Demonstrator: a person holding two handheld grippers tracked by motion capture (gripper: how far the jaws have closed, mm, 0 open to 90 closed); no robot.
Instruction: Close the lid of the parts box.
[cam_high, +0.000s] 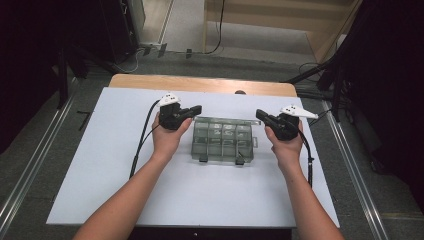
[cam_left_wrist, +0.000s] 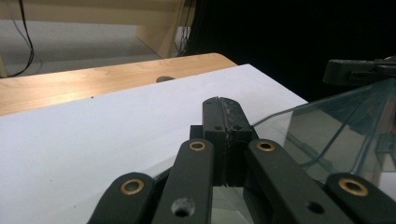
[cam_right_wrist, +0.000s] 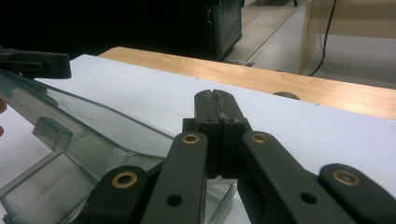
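Clear compartment box (cam_high: 223, 138) sits mid-table on the white sheet (cam_high: 125, 175), lid raised. Left gripper (cam_high: 196, 109) and right gripper (cam_high: 260, 115) flank its back corners, both with jaws closed on nothing. Risk: a bumped lid drops, or the light box skids.

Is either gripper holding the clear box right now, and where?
Neither: left gripper and right gripper have jaws shut empty, flanking the compartment box.
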